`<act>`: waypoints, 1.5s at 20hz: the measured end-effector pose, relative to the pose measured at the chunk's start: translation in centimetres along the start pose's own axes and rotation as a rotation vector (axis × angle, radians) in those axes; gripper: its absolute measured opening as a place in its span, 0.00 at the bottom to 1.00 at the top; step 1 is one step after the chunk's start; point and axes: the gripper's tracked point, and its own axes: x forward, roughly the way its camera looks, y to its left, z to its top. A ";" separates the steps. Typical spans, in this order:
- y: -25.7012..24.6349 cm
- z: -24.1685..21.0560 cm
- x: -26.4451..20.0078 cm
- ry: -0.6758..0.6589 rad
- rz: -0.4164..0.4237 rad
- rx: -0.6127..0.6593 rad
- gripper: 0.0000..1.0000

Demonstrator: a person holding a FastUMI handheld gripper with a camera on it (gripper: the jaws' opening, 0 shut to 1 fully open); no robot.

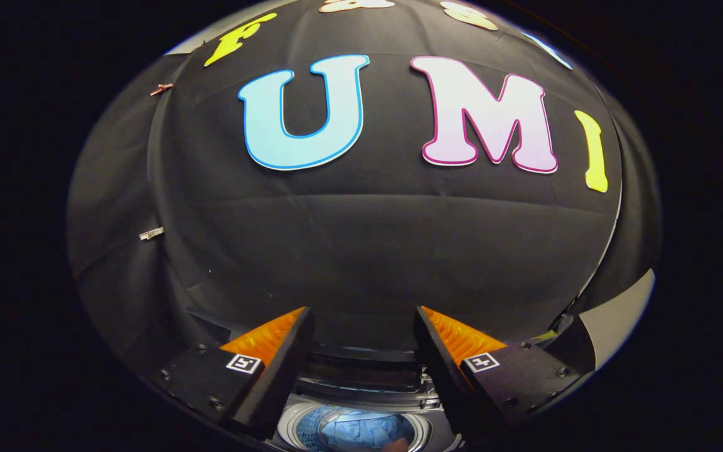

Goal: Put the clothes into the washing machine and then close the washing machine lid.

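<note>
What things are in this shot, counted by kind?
Gripper, open, nothing between its fingers: 1
Washing machine, lid up: 1
Blue clothes in the drum, below the fingers: 1 bundle
Total: 3

Camera on tongs [361, 320], high over washing machine [361, 402], facing booth wall [361, 245].

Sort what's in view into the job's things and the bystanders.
Job:
- washing machine, drum open
- blue clothes inside the drum
- lid, raised behind the drum
- gripper, jaws apart, holding nothing

Bystanders:
- black cloth wall
- clips on the cloth
</note>
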 end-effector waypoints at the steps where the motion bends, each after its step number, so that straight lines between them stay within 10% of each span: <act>1: 0.0 0.2 0.1 -0.020 -0.001 -0.002 1.00; 24: 0.6 0.7 0.2 -0.182 0.061 -0.022 1.00; 30: -0.8 -10.9 0.6 -0.017 0.009 -0.091 0.97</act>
